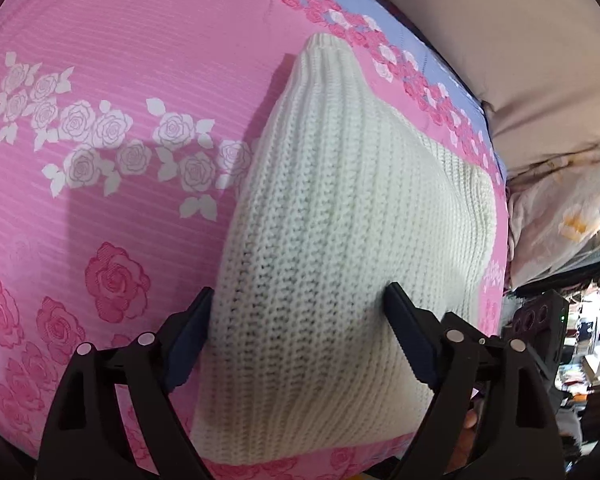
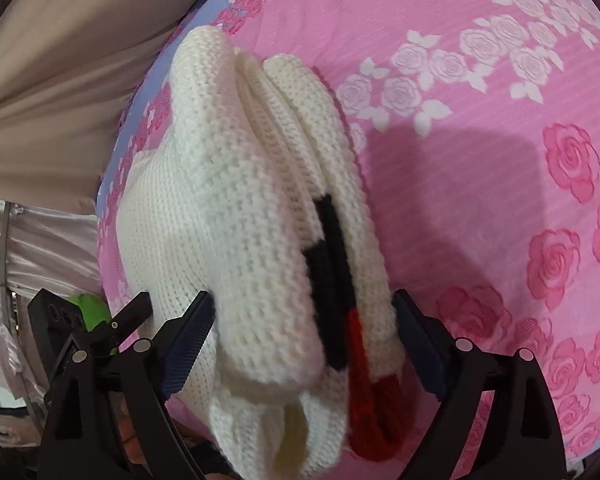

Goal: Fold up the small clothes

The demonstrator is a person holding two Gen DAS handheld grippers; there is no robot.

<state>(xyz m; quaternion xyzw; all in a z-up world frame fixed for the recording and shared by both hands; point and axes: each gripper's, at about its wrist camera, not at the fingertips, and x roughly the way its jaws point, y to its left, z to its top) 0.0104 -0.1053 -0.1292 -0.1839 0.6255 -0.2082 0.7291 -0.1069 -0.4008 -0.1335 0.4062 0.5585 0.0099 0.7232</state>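
Observation:
A white knit sweater (image 1: 340, 216) lies folded on the pink rose-print bedspread (image 1: 100, 80). My left gripper (image 1: 300, 316) has its jaws wide apart, one on each side of the sweater's near end, with the knit bulging between them. In the right wrist view the sweater (image 2: 236, 200) is bunched into thick folds, with a black and red pattern (image 2: 336, 280) showing. My right gripper (image 2: 304, 316) also has its jaws wide apart around the bundle's near end. Whether the pads press the fabric is unclear.
The bedspread's blue border (image 1: 420, 52) runs along the far edge, next to a beige wall or headboard (image 1: 520, 40). Cluttered items and bedding (image 1: 560, 220) lie off the bed's right side. The other gripper's body (image 2: 80, 320) shows at lower left in the right wrist view.

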